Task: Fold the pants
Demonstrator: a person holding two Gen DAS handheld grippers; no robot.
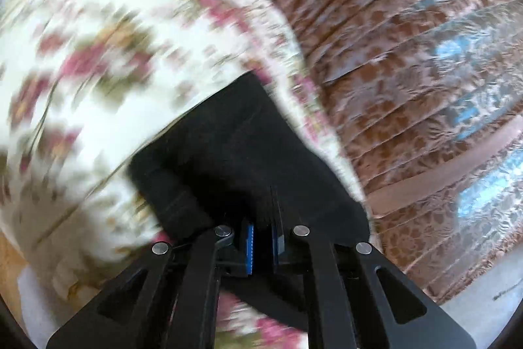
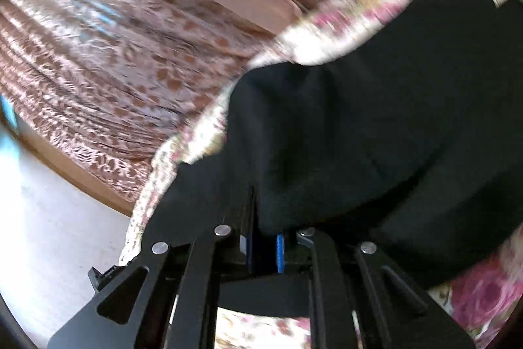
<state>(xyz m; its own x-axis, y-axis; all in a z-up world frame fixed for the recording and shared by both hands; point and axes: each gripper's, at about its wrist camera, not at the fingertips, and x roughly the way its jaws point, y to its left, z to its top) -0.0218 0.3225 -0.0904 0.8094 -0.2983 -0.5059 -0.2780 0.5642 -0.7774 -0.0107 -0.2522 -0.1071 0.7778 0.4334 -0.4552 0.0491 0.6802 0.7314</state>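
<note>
Left wrist view: the left gripper [image 1: 263, 246] is clenched on a fold of the black pants [image 1: 235, 152], which run from the blue pads [image 1: 250, 247] toward 12 o'clock over a floral bedsheet [image 1: 108, 61]; a brown patterned curtain [image 1: 408, 61] fills the field from 1 to 4 o'clock. Right wrist view: the right gripper [image 2: 264, 251] is likewise clamped on the pants [image 2: 359, 126], whose bulk spreads toward 2 o'clock across the bedsheet [image 2: 483, 293]; the curtain [image 2: 114, 54] lies at 10 o'clock, pale floor [image 2: 55, 224] at 8 o'clock. Both views are motion-blurred.
</note>
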